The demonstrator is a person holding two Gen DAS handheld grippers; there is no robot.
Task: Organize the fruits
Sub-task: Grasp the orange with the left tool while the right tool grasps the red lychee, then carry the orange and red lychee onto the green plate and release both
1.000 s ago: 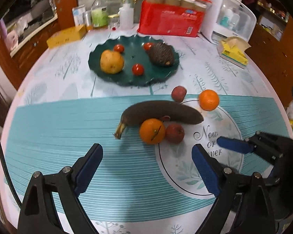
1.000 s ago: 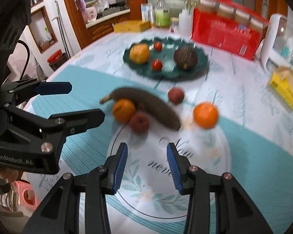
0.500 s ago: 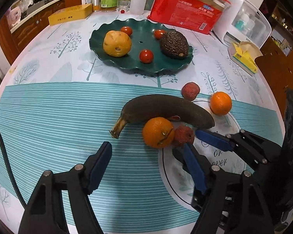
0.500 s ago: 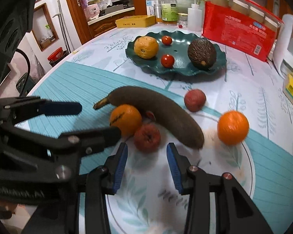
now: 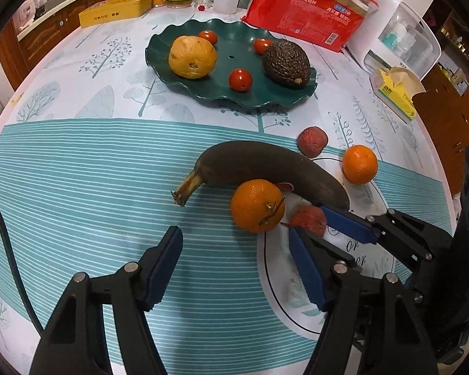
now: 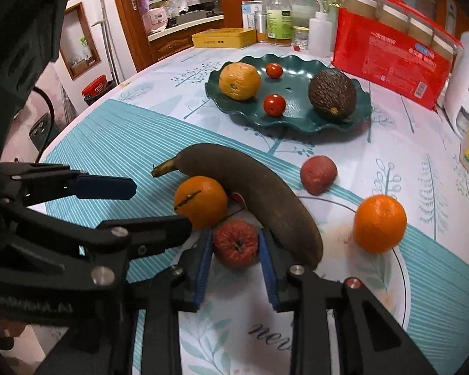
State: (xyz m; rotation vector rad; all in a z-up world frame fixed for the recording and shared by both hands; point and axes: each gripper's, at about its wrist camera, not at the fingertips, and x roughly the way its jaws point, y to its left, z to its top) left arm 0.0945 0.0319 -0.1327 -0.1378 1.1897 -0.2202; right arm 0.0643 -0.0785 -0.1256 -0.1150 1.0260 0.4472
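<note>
Clearly the right gripper (image 6: 236, 257) is closing, its fingers (image 6: 202, 261) flanking and touching the small wrinkled red apple (image 6: 236, 243) on the tabletop (image 6: 125, 131), wedged beside the dark banana (image 6: 253, 193) and an orange (image 6: 200, 201). Alongside, the left gripper (image 5: 234, 268) hangs spread and empty short of that orange. Likely destination: the green plate (image 6: 356, 122) of sorted fruit, well apart.

Left gripper (image 5: 234, 265): yours points steeply down, jaws apart, nothing between the pads.
Right gripper (image 6: 236, 245): yours points steeply down, jaws closing, blue pads flanking a small red apple (image 6: 236, 243).
</note>
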